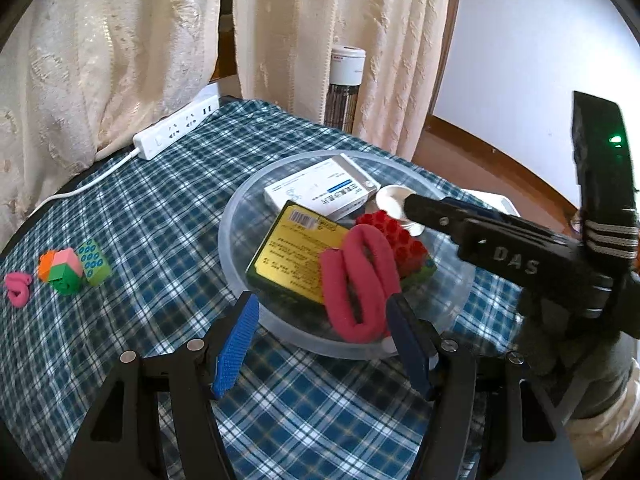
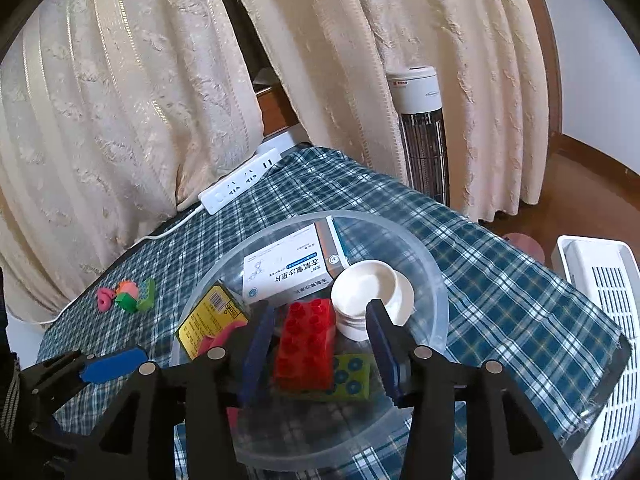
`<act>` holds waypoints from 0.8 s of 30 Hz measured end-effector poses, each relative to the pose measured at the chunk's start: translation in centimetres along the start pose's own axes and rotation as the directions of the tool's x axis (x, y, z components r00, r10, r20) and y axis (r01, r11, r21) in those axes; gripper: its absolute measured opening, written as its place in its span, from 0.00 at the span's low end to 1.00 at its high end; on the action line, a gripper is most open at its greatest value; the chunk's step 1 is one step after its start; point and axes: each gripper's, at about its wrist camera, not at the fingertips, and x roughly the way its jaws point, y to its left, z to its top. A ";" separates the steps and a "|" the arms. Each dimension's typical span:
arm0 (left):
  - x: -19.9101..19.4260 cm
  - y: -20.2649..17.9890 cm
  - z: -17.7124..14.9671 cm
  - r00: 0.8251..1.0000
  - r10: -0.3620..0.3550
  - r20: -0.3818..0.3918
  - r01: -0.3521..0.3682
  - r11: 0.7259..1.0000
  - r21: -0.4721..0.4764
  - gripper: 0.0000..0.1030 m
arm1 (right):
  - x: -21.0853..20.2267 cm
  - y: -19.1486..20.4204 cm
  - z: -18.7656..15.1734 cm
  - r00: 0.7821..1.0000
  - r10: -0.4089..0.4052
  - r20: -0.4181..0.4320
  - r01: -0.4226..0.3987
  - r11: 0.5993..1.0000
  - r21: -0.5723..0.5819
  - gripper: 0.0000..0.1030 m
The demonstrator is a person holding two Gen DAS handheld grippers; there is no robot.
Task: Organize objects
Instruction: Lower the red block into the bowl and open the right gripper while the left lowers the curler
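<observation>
A clear plastic bowl [image 1: 240,216] [image 2: 434,280] on the checked tablecloth holds a white medicine box [image 1: 320,190] [image 2: 288,268], a yellow box [image 1: 296,252] [image 2: 208,320], a red brick [image 1: 396,236] [image 2: 306,348] on a green brick [image 2: 352,376], a white cup [image 2: 372,292] and a pink fabric ring [image 1: 356,280]. My left gripper [image 1: 320,336] is open at the bowl's near rim, beside the pink ring. My right gripper [image 2: 316,348] is open over the bowl, its jaws either side of the red brick.
On the cloth to the left lie a small pink ring [image 1: 18,288] [image 2: 105,299], a colourful block cluster [image 1: 64,272] [image 2: 128,296] and a green dotted brick [image 1: 94,262] [image 2: 146,294]. A white power strip [image 1: 176,128] [image 2: 240,186] lies by the curtains. A white basket [image 2: 600,320] stands on the right.
</observation>
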 end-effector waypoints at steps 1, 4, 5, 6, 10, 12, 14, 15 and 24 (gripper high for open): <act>0.2 0.1 0.0 1.000 0.005 -0.004 -0.005 1.000 -0.001 0.66 | -0.1 0.0 0.0 1.000 0.000 0.001 0.000 1.000 0.001 0.50; 0.7 0.3 -0.1 1.000 0.019 -0.011 -0.019 1.000 -0.006 0.66 | -0.2 -0.1 -0.1 1.000 0.001 0.002 -0.001 1.000 0.007 0.52; 0.8 0.3 -0.1 1.000 0.018 -0.011 -0.018 1.000 -0.008 0.66 | -0.3 -0.1 -0.2 1.000 0.001 0.002 -0.001 1.000 0.008 0.52; 0.8 0.3 0.1 1.000 0.019 -0.010 -0.019 1.000 -0.008 0.66 | -0.3 -0.1 -0.2 1.000 0.001 0.003 -0.001 1.000 0.010 0.52; 1.4 -0.2 0.4 1.000 0.029 -0.013 -0.029 1.000 0.009 0.66 | -0.5 -0.3 -0.3 1.000 -0.002 0.003 0.002 1.000 0.018 0.52; 1.9 -0.6 0.4 0.999 0.032 -0.023 -0.032 0.999 0.017 0.66 | -0.6 -0.5 -0.4 1.000 -0.005 0.006 0.004 1.000 0.022 0.52; 2.5 -0.7 0.4 0.999 0.035 -0.036 -0.035 0.999 0.018 0.66 | -0.8 -0.8 -0.3 1.000 -0.007 0.008 0.007 1.000 0.029 0.52; 2.6 -0.7 0.4 0.999 0.042 -0.033 -0.041 0.999 0.020 0.66 | -0.8 -0.9 -0.3 1.000 -0.008 0.009 0.008 0.999 0.032 0.52; 2.3 -0.6 0.4 0.999 0.026 -0.024 -0.026 1.000 0.018 0.66 | -1.0 -1.0 -0.5 1.000 -0.009 0.006 0.009 0.999 0.037 0.52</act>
